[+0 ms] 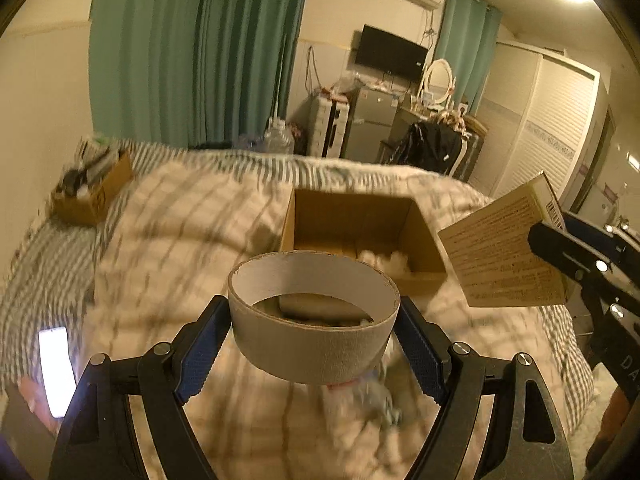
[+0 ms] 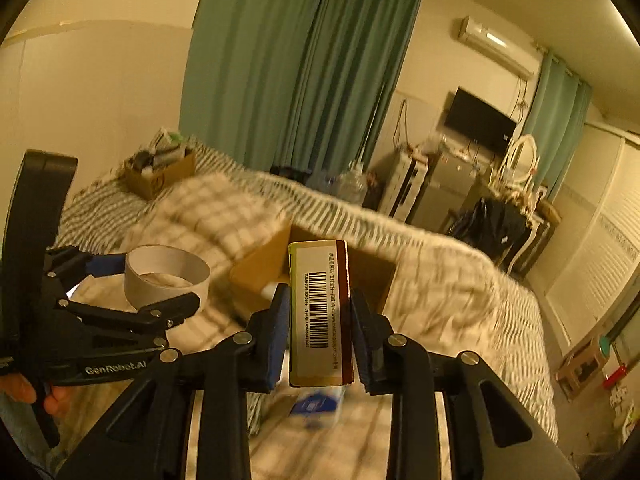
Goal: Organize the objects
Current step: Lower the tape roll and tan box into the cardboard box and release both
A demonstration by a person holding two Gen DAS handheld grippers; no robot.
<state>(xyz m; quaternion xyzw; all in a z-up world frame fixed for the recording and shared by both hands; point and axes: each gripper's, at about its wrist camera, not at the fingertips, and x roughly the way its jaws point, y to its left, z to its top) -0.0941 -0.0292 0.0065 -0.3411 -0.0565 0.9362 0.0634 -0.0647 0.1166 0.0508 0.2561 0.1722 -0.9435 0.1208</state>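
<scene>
My left gripper (image 1: 314, 344) is shut on a wide tape roll (image 1: 312, 340) and holds it above the checked blanket, just short of an open cardboard box (image 1: 360, 216). The roll also shows in the right wrist view (image 2: 166, 280). My right gripper (image 2: 320, 320) is shut on a small printed carton with a barcode (image 2: 320, 312) and holds it upright in front of the same box (image 2: 260, 272). In the left wrist view the carton (image 1: 500, 248) hangs to the right of the box. The box holds some white fluff (image 1: 384, 258).
A second cardboard box full of items (image 1: 90, 188) sits at the bed's far left. A lit phone (image 1: 56, 368) lies on the left edge. A blue and white packet (image 2: 318, 406) lies on the blanket under the carton. Curtains, a fridge and a wardrobe stand behind the bed.
</scene>
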